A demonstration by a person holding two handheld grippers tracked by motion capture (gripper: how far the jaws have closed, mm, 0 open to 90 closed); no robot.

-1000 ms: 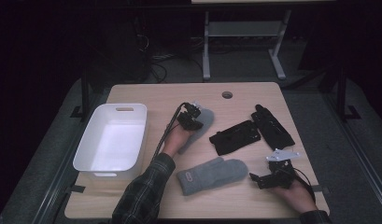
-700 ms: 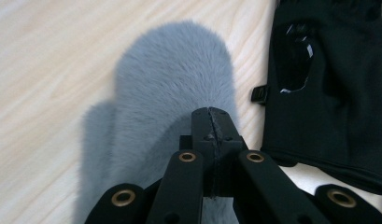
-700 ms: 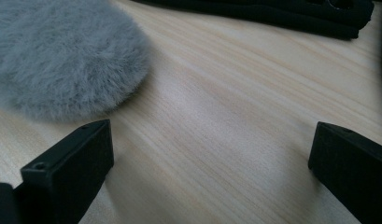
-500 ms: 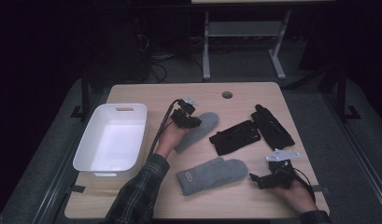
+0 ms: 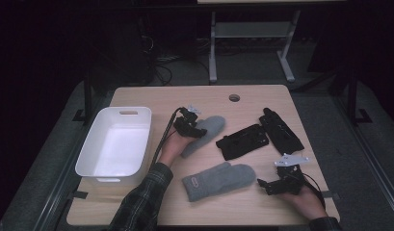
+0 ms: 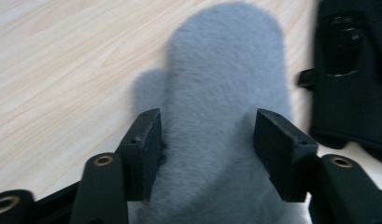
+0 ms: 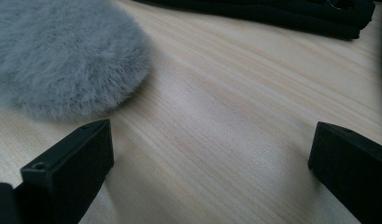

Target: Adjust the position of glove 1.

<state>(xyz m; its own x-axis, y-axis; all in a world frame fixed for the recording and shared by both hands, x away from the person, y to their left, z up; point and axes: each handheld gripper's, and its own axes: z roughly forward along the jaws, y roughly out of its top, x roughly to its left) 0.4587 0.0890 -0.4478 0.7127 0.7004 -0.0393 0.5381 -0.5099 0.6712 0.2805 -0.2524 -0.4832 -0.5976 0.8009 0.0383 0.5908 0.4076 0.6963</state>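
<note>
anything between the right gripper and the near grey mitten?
Nothing: bare wood table lies between the right gripper and the near grey mitten, seen in the right gripper view and the high view.

The left gripper (image 5: 198, 129), held in a plaid-sleeved hand, reaches forward with its jaws just opened, pads spread apart. The right gripper (image 5: 263, 184) rests low near the person's side, pointing left, its jaws standing wide apart with nothing between them.

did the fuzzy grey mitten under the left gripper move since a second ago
Yes. The fuzzy grey mitten has shifted right, away from the white plastic bin, toward the black gloves. The left gripper has just been opening, the mitten between its jaws.
</note>
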